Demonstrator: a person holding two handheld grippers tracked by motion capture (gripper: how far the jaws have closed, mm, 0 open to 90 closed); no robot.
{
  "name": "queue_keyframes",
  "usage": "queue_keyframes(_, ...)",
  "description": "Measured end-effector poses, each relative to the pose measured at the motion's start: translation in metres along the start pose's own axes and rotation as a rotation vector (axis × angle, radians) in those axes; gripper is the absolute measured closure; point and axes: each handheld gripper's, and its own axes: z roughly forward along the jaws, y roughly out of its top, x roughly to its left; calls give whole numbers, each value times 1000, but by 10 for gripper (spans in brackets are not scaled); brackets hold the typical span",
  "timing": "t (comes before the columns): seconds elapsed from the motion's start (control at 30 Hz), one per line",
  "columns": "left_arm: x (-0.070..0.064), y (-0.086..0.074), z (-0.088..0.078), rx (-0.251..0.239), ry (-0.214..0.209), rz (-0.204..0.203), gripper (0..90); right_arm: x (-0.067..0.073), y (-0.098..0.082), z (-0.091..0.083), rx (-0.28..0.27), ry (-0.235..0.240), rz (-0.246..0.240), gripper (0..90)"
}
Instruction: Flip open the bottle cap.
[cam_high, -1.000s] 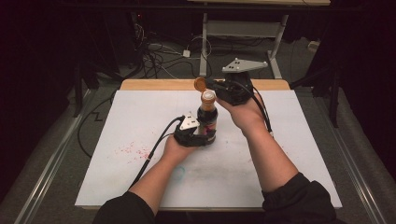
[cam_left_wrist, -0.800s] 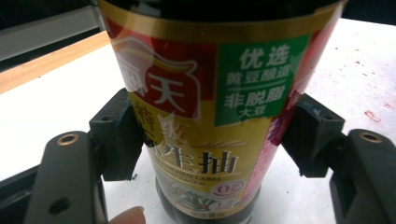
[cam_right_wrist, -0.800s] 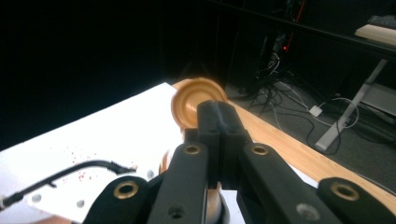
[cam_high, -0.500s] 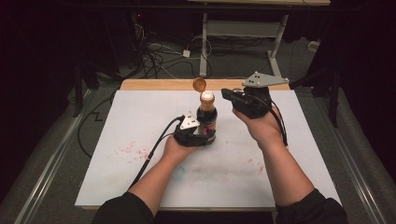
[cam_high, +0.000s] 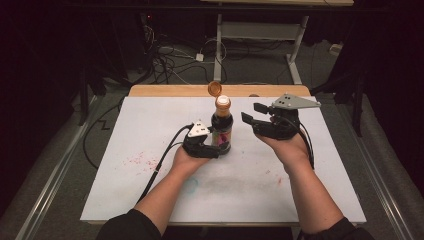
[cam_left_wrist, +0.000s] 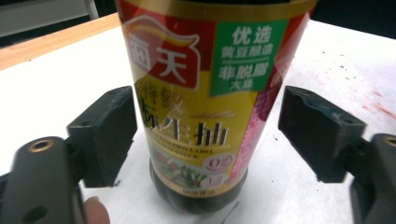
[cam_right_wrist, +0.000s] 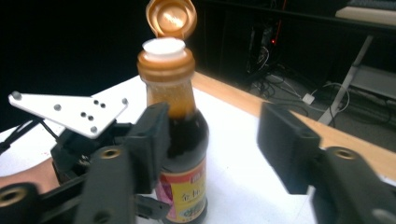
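Observation:
A dark soy sauce bottle (cam_high: 221, 131) with a yellow and red label (cam_left_wrist: 196, 93) stands upright on the white board (cam_high: 300, 190). Its orange flip cap (cam_high: 215, 89) is hinged up above the white spout (cam_right_wrist: 163, 45). My left gripper (cam_high: 218, 148) straddles the bottle's base. Its jaws have just been opening, and a gap shows between the right pad (cam_left_wrist: 317, 130) and the bottle. To the right of the bottle, my right gripper (cam_high: 251, 112) is apart from it. Its jaws have just been opening too, with nothing between the pads (cam_right_wrist: 285, 144).
Red stains (cam_high: 140, 160) mark the board's left part. A wooden table edge (cam_high: 170, 91) runs along the back. The left gripper's cable (cam_high: 160, 165) trails off the front left. Cables and a metal frame (cam_high: 295, 55) lie on the floor behind the table.
My right gripper has left the bottle's top, moved right and down, and opened. The left gripper's jaws have loosened around the bottle's base. The bottle has not moved.

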Motion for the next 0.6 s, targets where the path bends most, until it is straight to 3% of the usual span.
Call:
queue_keyframes(0.3, 7, -18, -7, 26, -26, -55, 98, -2, -31, 8, 23, -23, 11, 229)
queue_keyframes(0.5, 10, -28, -13, 34, -25, -74, 47, -6, -56, 13, 50, -37, 32, 157)
queue_keyframes(0.6, 8, -29, -16, 40, -23, -63, 22, -8, -72, 15, 71, -45, 43, 130)
